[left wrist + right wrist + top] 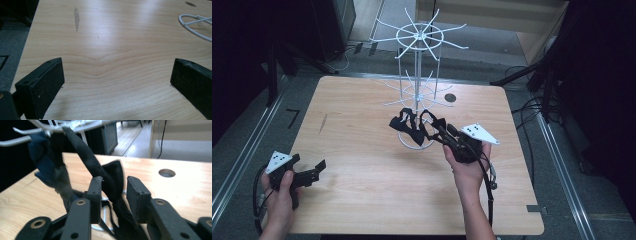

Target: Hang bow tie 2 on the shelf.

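Black fabric piece [408, 127], white wire rack [419, 60], light wood-grain table [362, 150], black gripper [436, 131]

The pale wooden table [362, 150] is lit brightly from above, while the surroundings beyond it are left nearly black. A broad sheen is seen across its far part in the left gripper view. In the right gripper view, the dark fabric strip [110, 182] above the table is blurred.

I've got a light wooden table [362, 165] with a round hole [450, 97] near its far edge and a dark smear [322, 123] toward the left — grey floor [522, 55] along the frame's top, cables [527, 107] trailing at right.
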